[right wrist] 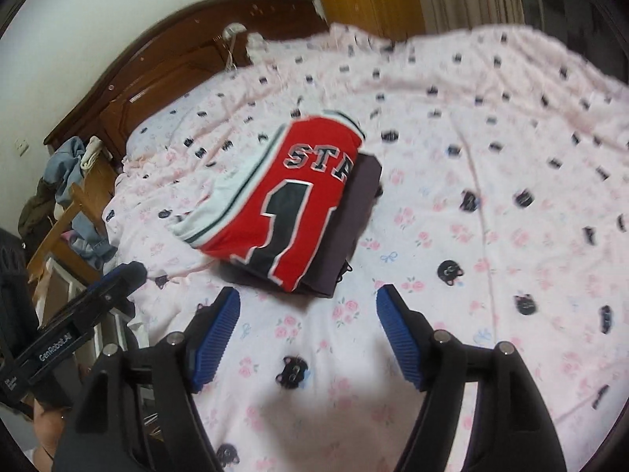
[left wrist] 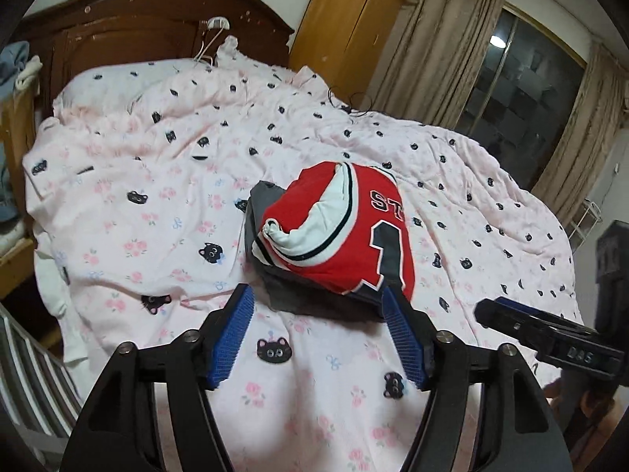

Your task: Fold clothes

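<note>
Lying folded on the pink cat-and-flower printed bed cover [left wrist: 157, 204], the red jersey with white and black trim [left wrist: 342, 236] sat on top of a folded dark grey garment [left wrist: 283, 291], and the pile rested around the middle of the bed, well away from the dark carved wooden headboard [left wrist: 129, 27]. In the left wrist view the left gripper [left wrist: 318, 303] stood with its blue ribbed pads spread wide and nothing between them; the near edge of the pile lay just beyond the fingertips, and the right-side pad overlapped the corner of the grey garment in the picture, though I could not tell whether it touched. In the right wrist view the right gripper [right wrist: 306, 299] was likewise spread wide and empty, with the pile just ahead of the gap between its pads and apart from them. That view was blurred.

On the jersey, black letters outlined in white read "ST" in the left wrist view and "STR", cut by the fold, in the right wrist view, above a large black "1". The right gripper's body, seen from the left wrist near the cover's right edge, bore markings like "D85", too unclear to be sure. The left gripper's body, seen from the right wrist, carried "GenRobot.AI" in white.
</note>
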`<state>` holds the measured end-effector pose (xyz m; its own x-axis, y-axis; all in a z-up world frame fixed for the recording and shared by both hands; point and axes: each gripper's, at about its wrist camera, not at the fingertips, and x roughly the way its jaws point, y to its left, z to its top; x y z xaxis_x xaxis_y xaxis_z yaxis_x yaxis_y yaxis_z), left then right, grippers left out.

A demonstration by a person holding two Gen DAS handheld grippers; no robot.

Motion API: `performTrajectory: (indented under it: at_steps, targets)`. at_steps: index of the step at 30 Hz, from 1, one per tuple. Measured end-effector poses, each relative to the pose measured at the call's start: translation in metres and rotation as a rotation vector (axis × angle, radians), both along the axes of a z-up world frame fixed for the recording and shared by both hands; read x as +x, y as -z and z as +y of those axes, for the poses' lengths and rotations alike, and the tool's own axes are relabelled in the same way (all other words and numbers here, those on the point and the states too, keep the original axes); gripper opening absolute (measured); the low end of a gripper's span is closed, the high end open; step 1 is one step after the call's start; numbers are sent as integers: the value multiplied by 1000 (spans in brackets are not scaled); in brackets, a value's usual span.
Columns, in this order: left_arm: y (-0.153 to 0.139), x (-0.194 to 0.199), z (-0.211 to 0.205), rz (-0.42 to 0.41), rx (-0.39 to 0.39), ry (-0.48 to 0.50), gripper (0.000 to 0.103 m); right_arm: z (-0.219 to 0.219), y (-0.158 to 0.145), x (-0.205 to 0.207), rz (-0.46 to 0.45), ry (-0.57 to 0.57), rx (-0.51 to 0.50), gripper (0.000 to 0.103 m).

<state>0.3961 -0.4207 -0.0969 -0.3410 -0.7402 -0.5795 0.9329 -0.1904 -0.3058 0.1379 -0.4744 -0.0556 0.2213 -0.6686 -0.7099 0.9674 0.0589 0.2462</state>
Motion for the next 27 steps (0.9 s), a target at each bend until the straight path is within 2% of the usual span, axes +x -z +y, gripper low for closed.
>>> performTrajectory:
  at_steps: [10, 22, 27]
  targets:
    - [-18, -4, 56, -101, -119, 19, 70, 80, -26, 20, 79, 47, -132, 79]
    - [-19, 14, 76, -142, -133, -56, 70, 133, -38, 22, 15, 24, -227, 79]
    - [-21, 14, 79, -165, -158, -73, 70, 138, -43, 32, 31, -7, -242, 79]
